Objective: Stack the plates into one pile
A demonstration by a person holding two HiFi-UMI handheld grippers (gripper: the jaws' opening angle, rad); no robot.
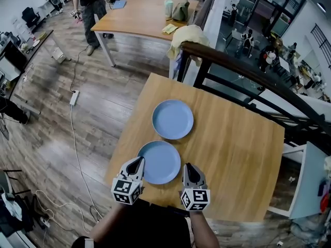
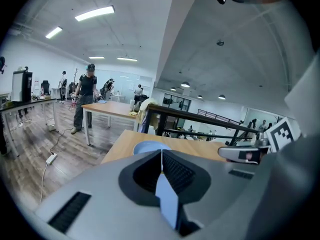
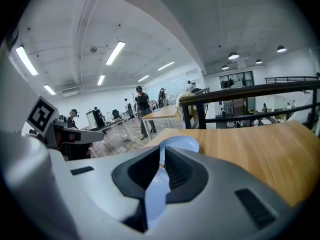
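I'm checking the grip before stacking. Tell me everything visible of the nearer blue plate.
The nearer plate is round, plain pale blue, smooth, empty, roughly level over the wooden table, apart from the farther plate. The left gripper pinches its left rim, the right gripper its right rim. Lifted or resting: unclear.

An open-plan office or lab is shown: ahead of the left gripper (image 1: pixel 137 161), past the table (image 1: pixel 232 154), a second table (image 1: pixel 139 17) stands on a wood floor (image 1: pixel 98 112), and desks (image 1: pixel 36 40), a monitor (image 1: pixel 14 56) and office chairs (image 1: pixel 30 17) are ranged far to its left. Strip lights (image 2: pixel 95 13) are seen overhead, cables (image 1: pixel 77 154) and a power strip (image 1: pixel 74 97) lie on the floor to the left, and right of the right gripper (image 1: pixel 187 167) a black railing (image 1: pixel 248 68) overlooks a lower level with people (image 1: pixel 247 37).
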